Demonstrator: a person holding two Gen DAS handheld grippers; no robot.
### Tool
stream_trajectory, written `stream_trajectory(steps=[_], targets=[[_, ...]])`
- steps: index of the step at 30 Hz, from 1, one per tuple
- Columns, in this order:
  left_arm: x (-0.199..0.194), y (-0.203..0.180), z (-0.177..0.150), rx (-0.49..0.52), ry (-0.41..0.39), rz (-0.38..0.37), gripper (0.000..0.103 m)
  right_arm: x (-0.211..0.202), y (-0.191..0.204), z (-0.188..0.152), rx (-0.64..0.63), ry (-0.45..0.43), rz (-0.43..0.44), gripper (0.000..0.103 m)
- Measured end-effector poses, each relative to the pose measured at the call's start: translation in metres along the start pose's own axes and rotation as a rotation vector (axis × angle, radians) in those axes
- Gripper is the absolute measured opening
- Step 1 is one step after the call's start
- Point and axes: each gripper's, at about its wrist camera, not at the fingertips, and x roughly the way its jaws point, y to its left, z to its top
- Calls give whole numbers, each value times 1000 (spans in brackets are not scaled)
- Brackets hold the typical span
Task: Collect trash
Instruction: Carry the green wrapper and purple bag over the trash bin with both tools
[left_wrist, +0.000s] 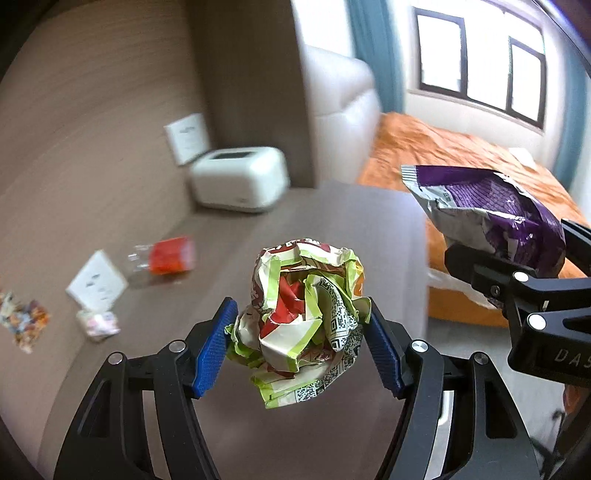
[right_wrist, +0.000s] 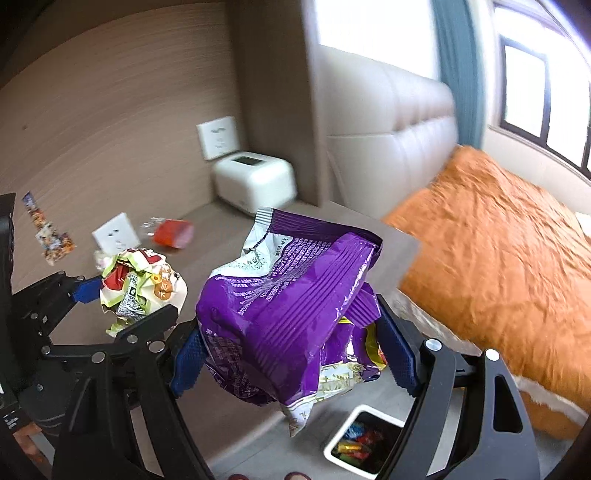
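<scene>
Blue pads (left_wrist: 218, 347) of the left gripper (left_wrist: 301, 343) are squeezing a crumpled wrapper ball (left_wrist: 306, 317), green, white and red, with square code marks printed on it; its words are too scrunched to read. Below it the brown worktop (left_wrist: 332, 214) is ending in a straight edge, and the orange bed (left_wrist: 461, 155) is lying past that edge. Off to the right, the right gripper is showing the letters "DA" on its black body.

From the right wrist, the right gripper (right_wrist: 295, 354) is pinching a purple snack bag (right_wrist: 295, 295). Tiny print is covering the bag, too small to read. Down on the floor a white bin (right_wrist: 364, 443) is standing open, with bright wrappers inside, close beside the bed.
</scene>
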Motion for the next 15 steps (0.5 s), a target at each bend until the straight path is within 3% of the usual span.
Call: stream_trajectory(steps=[8,15], targets=[[37,-78,-6,104,75,-167,67,-7,-69,-38,98,68,-100,81],[74,-142,-29,191,170,-284,67,1,-122,-85,210,160,-168,81]])
